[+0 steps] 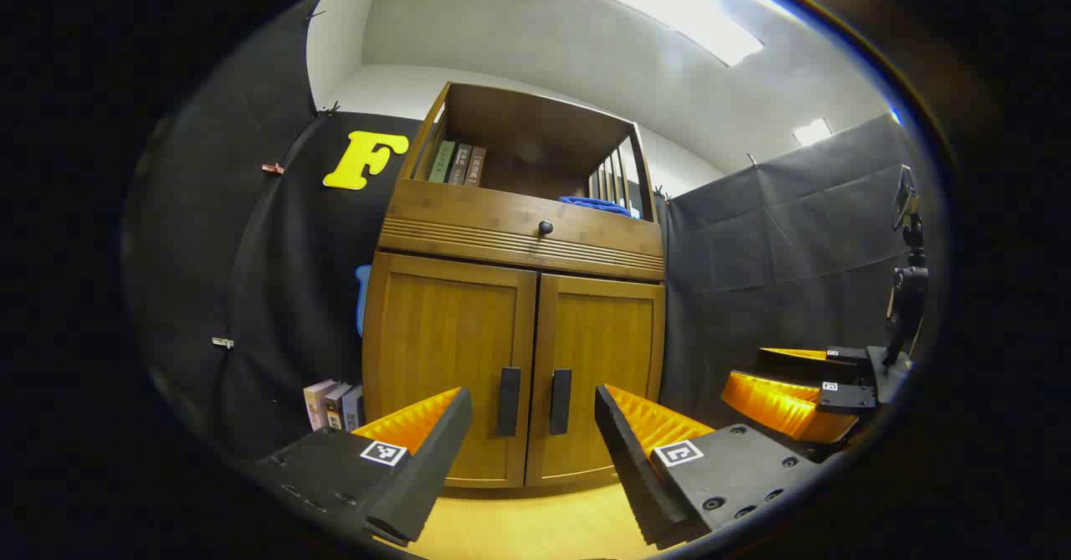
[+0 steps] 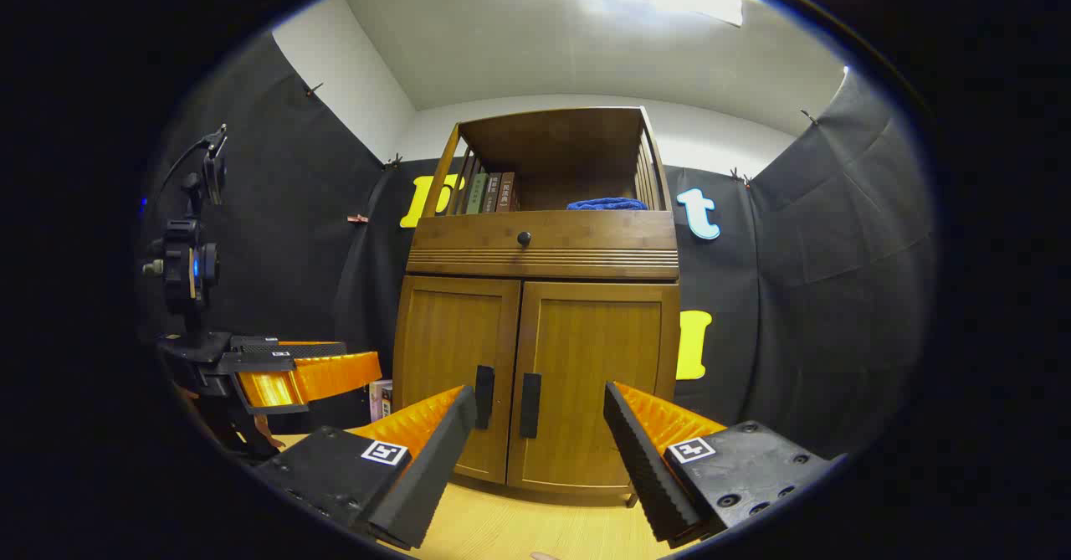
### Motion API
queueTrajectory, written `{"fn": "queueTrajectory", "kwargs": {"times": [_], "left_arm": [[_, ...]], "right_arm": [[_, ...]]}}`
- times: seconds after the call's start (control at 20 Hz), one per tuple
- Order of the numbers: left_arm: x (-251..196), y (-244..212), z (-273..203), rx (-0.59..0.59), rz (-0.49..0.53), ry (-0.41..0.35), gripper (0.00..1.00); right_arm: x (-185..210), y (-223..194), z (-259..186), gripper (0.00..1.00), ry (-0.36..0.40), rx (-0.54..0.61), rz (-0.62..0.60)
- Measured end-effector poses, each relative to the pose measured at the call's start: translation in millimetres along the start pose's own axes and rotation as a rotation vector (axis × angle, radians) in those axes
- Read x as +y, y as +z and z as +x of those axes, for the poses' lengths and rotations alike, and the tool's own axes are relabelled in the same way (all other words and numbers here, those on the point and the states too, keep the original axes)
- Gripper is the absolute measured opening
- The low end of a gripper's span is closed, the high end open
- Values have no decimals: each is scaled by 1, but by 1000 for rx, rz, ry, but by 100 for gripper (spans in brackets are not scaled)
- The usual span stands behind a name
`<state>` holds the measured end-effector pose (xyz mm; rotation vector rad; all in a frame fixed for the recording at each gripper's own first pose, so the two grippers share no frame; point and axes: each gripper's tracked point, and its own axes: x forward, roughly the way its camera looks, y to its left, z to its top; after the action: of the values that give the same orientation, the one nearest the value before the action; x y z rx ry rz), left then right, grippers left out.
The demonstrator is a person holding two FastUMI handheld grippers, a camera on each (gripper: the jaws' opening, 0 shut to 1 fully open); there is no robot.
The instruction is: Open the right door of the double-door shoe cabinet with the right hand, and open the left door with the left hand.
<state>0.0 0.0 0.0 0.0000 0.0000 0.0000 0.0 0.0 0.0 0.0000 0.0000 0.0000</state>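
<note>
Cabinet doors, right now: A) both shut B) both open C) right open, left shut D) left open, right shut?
A: the left door and right door both sit flush in the frame, handles side by side at the centre seam, with the left gripper and right gripper open and short of them.

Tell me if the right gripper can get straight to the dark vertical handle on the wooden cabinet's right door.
Probably yes. The right gripper is open, short of the closed doors, and the dark vertical handle of the right door shows between its fingers with nothing in front.
</note>
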Motion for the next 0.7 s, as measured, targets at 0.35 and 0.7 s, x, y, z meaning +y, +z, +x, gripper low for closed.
{"fn": "queueTrajectory", "kwargs": {"times": [0.35, 0.7], "left_arm": [[-5, -16, 9, 49, 49, -6, 92], [-2, -15, 10, 43, 32, -18, 87]], "right_arm": [[0, 0, 0, 97, -12, 2, 3], [0, -1, 1, 97, -7, 18, 2]]}}
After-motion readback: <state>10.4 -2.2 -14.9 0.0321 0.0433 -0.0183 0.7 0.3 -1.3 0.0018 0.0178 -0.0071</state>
